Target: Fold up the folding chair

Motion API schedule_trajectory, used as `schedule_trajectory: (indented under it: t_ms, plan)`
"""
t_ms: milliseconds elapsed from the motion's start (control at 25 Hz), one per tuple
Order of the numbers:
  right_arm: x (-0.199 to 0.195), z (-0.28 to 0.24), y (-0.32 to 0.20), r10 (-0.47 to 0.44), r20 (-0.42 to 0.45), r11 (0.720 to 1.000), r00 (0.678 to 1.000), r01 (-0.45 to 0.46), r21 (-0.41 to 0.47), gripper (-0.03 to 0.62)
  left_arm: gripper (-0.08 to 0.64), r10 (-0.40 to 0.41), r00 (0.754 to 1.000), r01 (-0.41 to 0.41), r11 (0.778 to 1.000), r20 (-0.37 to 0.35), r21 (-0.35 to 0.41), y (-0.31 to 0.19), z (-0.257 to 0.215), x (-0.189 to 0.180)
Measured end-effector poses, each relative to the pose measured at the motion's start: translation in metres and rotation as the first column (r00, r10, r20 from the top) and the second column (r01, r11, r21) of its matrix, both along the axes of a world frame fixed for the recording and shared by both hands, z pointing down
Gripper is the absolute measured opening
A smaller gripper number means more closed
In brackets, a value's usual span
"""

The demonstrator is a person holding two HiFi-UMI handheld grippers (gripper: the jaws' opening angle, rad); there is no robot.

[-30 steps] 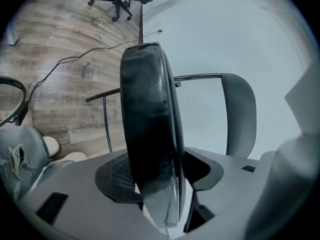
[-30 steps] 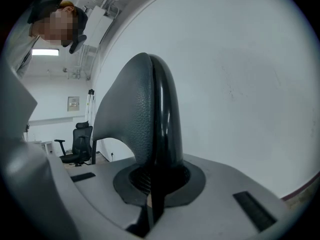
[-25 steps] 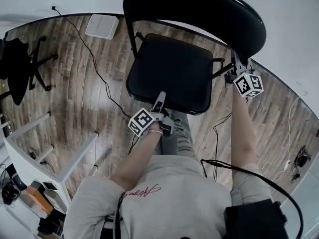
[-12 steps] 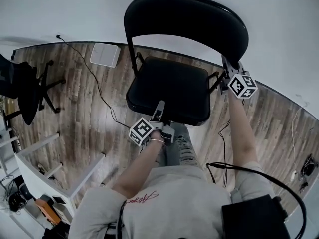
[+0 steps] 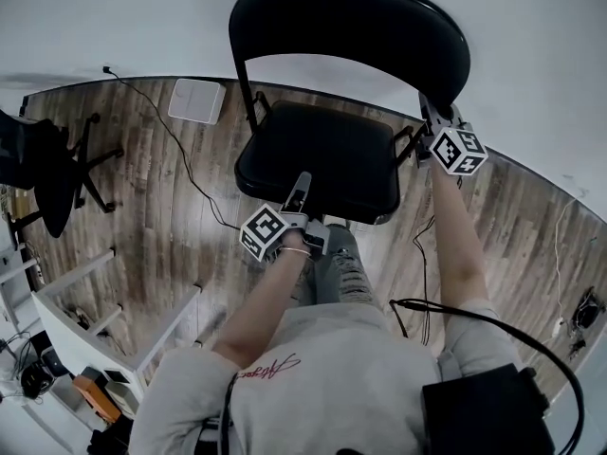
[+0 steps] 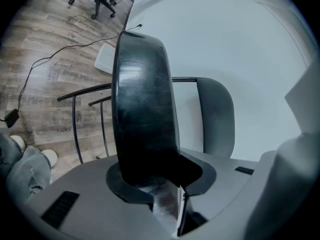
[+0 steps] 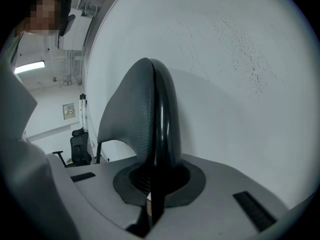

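The folding chair [image 5: 322,154] stands open on the wood floor [image 5: 142,178], at the floor's far edge, right by the white wall [image 5: 531,55]. Its seat [image 5: 327,140] lies flat and its backrest [image 5: 351,22] stands up, so nothing is folded yet.

The person stands in front of it with 2 grippers. The left gripper [image 5: 302,184] is at the middle of the seat's front edge. Its jaws have just been closing, and the thick black edge of the seat [image 6: 142,109] sits between them and looks squeezed. The right gripper [image 5: 424,112] is up at the right side of the backrest. Its jaws are pinched tight on the thin rim of the backrest [image 7: 157,124].

I think this is the grab step. Both hands have hold of the chair, and the fold has not begun.

Next, I think the front of the seat has to swing up toward the backrest. The left gripper would lift the seat edge while the right one keeps the backrest from tipping or sliding. The seat edge is fat and smooth, so the hold could slip if the lift is too quick. The wall is close behind, so there is not much room to push the chair back.
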State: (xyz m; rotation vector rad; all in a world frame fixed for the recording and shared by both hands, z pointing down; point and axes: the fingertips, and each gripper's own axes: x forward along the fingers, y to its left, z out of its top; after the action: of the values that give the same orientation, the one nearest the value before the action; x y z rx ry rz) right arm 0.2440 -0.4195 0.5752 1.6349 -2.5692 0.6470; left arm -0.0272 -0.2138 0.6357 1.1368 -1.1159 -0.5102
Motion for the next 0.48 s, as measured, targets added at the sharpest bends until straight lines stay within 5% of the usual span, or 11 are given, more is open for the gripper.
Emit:
schedule_trajectory:
  t_ms: [200, 480]
  plan:
    - [0.001, -0.001, -0.004, 0.024, -0.071, 1.000, 0.997, -0.025, -0.016, 0.017, 0.140, 0.005, 1.000, -0.005, 0.999, 0.007, -0.045, -0.015, -0.005, 0.003]
    - [-0.005, -0.017, -0.014, -0.108, -0.180, 0.994, 0.978, 0.102, -0.040, 0.017, 0.197, 0.180, 0.980, -0.178, 0.984, 0.084, -0.025, -0.088, -0.032, 0.021]
